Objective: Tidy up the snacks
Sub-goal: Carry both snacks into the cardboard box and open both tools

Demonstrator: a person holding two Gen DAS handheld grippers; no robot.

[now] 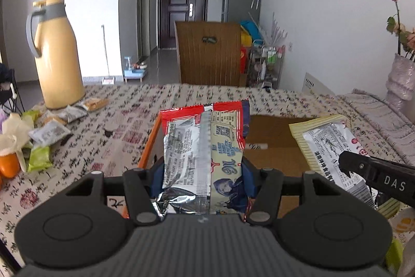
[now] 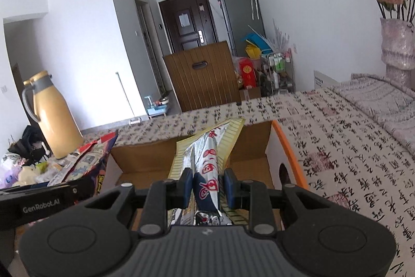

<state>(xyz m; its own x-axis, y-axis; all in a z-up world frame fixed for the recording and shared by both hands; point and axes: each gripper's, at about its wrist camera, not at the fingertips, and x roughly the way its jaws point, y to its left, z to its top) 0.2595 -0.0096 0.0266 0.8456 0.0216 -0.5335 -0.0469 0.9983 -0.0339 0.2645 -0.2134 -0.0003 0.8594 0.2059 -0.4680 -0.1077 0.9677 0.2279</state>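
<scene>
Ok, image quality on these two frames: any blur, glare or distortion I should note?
Left wrist view: daylight, sharp in the middle, the red snack packet shows foil glare; the yellow jug is bowed and softened near the edge. Right wrist view: the striped packet smears at its far tip, and walls and the vase curve from the fisheye.

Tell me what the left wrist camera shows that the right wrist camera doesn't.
Only the left view shows the orange fruit and green packets beside the flask. Only the right view shows the round hole in the box's side wall. Both show the cardboard box, the yellow flask, the red packet in the left claw and the yellow-edged packet in the right claw.
</scene>
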